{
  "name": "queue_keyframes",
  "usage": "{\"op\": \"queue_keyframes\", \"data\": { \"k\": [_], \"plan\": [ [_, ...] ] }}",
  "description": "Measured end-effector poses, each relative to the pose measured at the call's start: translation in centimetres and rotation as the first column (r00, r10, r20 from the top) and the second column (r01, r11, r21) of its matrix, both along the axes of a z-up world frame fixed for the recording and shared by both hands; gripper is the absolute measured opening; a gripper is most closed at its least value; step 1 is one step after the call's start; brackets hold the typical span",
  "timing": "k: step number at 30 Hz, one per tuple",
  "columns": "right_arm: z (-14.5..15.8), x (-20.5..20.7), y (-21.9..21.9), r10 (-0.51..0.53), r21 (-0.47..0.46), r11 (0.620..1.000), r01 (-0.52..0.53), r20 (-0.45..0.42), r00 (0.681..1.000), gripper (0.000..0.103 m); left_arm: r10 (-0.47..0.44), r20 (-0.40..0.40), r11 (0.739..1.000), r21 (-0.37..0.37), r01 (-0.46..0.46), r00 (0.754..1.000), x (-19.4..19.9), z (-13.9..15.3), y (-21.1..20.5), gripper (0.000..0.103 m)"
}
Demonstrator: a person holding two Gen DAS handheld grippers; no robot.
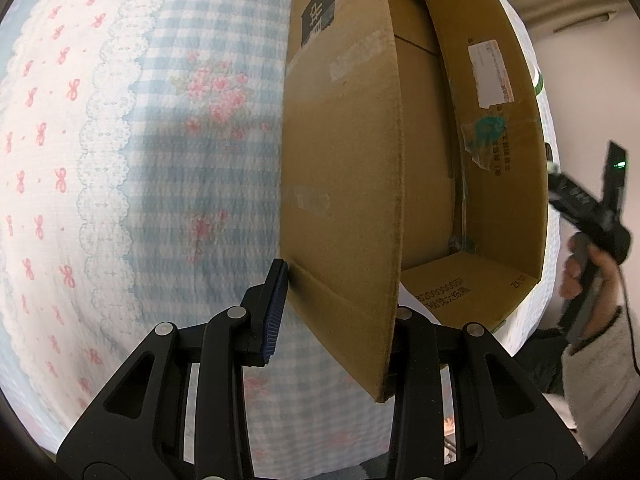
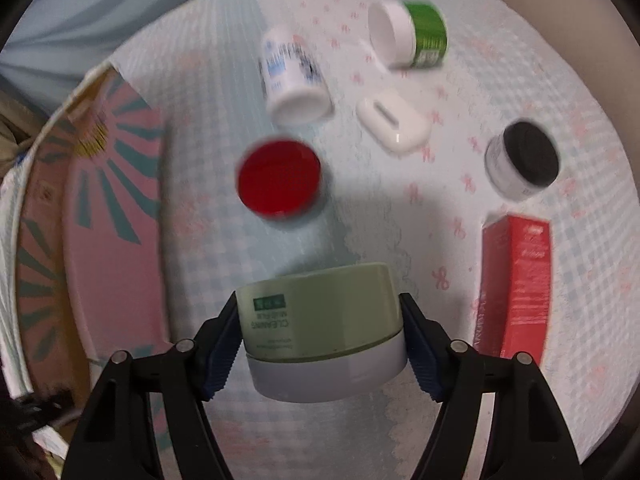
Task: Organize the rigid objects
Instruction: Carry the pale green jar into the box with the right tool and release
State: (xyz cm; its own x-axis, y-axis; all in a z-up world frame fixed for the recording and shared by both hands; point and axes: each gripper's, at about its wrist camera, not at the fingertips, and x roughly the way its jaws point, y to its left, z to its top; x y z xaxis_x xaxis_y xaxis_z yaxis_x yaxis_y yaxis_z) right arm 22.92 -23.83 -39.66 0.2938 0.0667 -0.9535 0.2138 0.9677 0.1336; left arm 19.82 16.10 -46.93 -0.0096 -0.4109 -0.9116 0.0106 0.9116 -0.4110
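A bed covered with a pale blue gingham sheet [image 2: 360, 208] printed with pink bows is seen. Around a flat white oblong case [image 2: 394, 122] lying on it are found a white cylindrical bottle [image 2: 294, 76] to the left, a green-labelled white tub [image 2: 408, 34] beyond, a black-lidded white jar [image 2: 522, 160] to the right, a red round lid [image 2: 279, 178] nearer left, and a red rectangular carton [image 2: 516, 286] nearer right. A brown cardboard box [image 1: 344, 184] stands on the sheet too.

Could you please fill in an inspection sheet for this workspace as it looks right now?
Surface: patterned bedspread.
Job's things: green jar gripped; red lid, white bottle, green-labelled tub, white case, black-lidded jar, red box lying loose.
Clutter: nothing seen.
Grippers: left gripper clamps a cardboard box flap; right gripper holds the jar.
Cables: one by the sleeve.
Surroundings: pink patterned panel.
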Motion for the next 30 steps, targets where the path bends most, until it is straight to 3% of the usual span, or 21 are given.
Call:
{"op": "queue_keyframes", "data": {
  "k": [7,10,15,20,24,30],
  "plan": [
    [9.1,3.3,2.5,0.057,0.007,0.998,-0.058,0.1,0.993,0.069,-0.021,0.016,1.0,0.012,0.02,1.0,0.3,1.3,-0.6,0.029],
    [11.2,6.4,4.8,0.12,-0.008,0.993,-0.12,0.128,0.984,0.069,-0.024,0.014,0.999,0.023,0.024,1.0,0.8,1.6,-0.9,0.028],
    [12.3,12.1,10.3,0.242,-0.008,0.97,-0.244,0.156,0.958,0.07,-0.02,0.016,0.999,0.032,0.019,1.0,1.4,2.3,-1.3,0.028],
    [11.4,14.9,16.0,0.33,0.043,0.941,-0.337,0.124,0.936,0.069,-0.018,0.02,1.0,0.023,0.018,1.0,1.4,2.6,-0.9,0.027],
    [8.8,16.0,20.1,0.391,0.082,0.915,-0.396,0.068,0.918,0.07,-0.018,0.024,1.0,0.023,0.018,1.0,1.2,2.7,-0.8,0.026],
    [4.6,16.9,22.9,0.433,0.071,0.899,-0.432,0.001,0.901,0.07,-0.016,0.028,1.0,0.021,0.015,0.999,1.1,2.4,-0.8,0.026]
  ]
}}
